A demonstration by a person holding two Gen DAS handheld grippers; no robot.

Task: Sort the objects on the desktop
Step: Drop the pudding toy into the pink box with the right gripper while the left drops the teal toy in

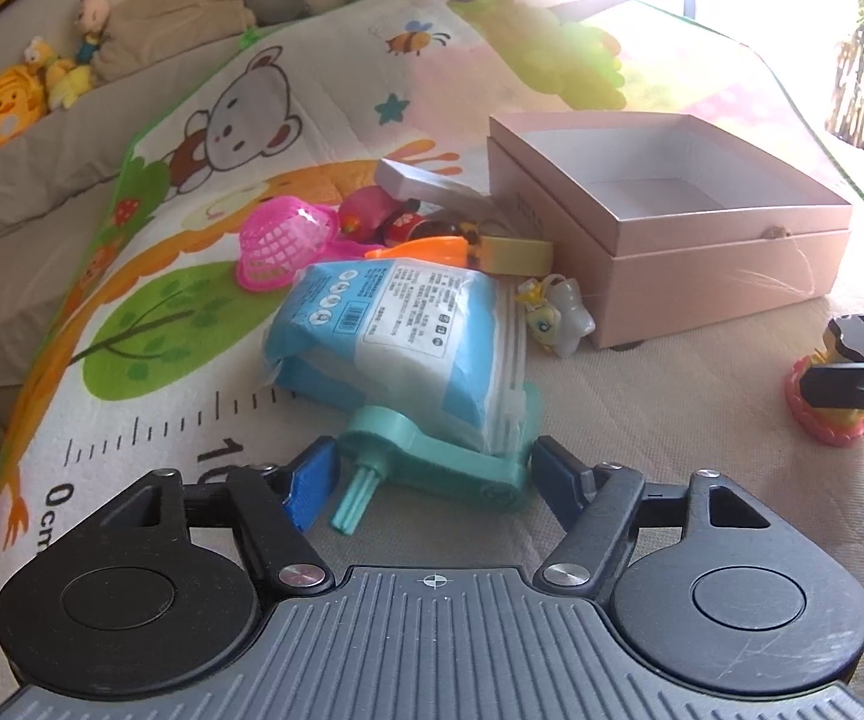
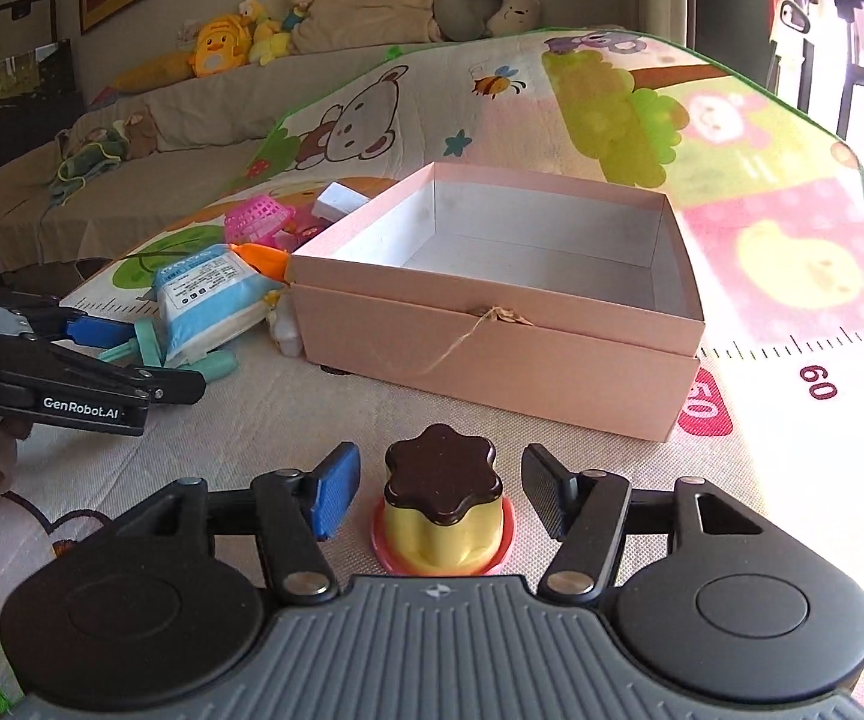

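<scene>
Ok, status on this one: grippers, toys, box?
Left gripper open around teal toy. Right gripper open around pudding toy. Pink box empty. Tissue pack lies on the teal toy.

Pudding toy between spread fingers
Right gripper (image 2: 441, 489) straddles the pudding toy (image 2: 443, 510), untouched; pink box (image 2: 492, 354) sits beyond.

The pink, matt cardboard box (image 2: 492, 354) had a white paper lining. At its nine o'clock lay a glossy blue-and-white plastic film packet (image 1: 396, 336) on a smooth mint-green plastic holder (image 1: 432, 462). The yellow pudding toy with a brown lid (image 2: 443, 510) looked shiny plastic. The printed play mat (image 2: 762, 210) appeared quilted; the beige middle (image 1: 642, 408) looked woven.
</scene>
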